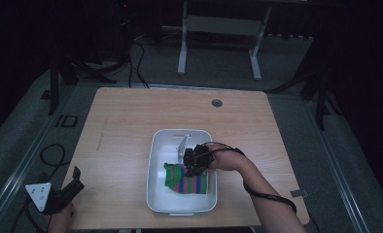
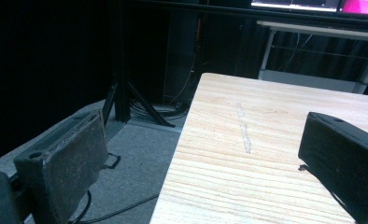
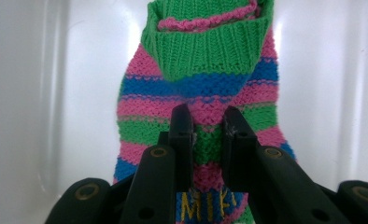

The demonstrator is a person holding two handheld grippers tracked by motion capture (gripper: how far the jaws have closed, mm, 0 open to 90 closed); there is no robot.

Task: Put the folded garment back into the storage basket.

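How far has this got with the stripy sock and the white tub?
Done: the pink, green and blue striped knitted sock already lies inside the white plastic tub on the wooden table. In hand: the right gripper is closed, pinching a fold of the sock. Left, probably: letting go and pulling clear. The left gripper waits open at the table's edge.

sock [image 3: 205,93] toe hidden behind tool [image 3: 209,128]
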